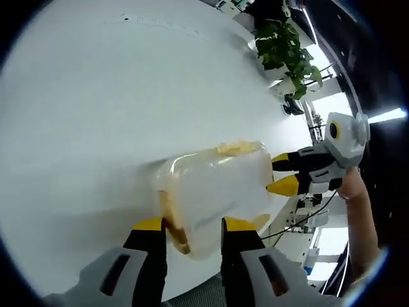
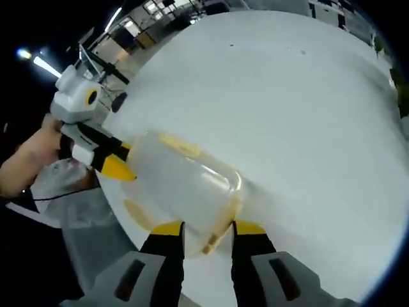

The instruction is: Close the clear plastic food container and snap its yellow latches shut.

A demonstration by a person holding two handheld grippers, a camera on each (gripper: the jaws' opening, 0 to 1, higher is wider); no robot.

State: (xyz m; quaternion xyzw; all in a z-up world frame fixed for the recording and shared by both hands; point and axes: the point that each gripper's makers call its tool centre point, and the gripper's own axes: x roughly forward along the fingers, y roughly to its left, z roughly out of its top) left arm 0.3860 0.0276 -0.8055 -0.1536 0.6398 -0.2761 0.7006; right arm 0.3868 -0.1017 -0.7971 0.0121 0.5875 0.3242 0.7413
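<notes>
The clear plastic food container (image 1: 214, 188) lies lengthwise between my two grippers, low over the white table (image 1: 96, 109). Its lid is on, and yellow latches show at its far side (image 1: 238, 148) and near end (image 1: 170, 220). My left gripper (image 1: 195, 224) has its jaws on either side of the container's near end, shut on it. My right gripper (image 1: 281, 173), held by a hand, comes in from the right and meets the opposite end. In the right gripper view the container (image 2: 185, 182) runs away from my right gripper (image 2: 208, 228), whose jaws flank a yellow latch (image 2: 214, 240). My left gripper (image 2: 118, 163) is at the far end.
The table's edge (image 2: 121, 211) passes close under the container, with grey floor beyond it. A potted green plant (image 1: 284, 48) stands past the table's far edge. Wide bare tabletop (image 2: 307, 115) stretches beyond the container.
</notes>
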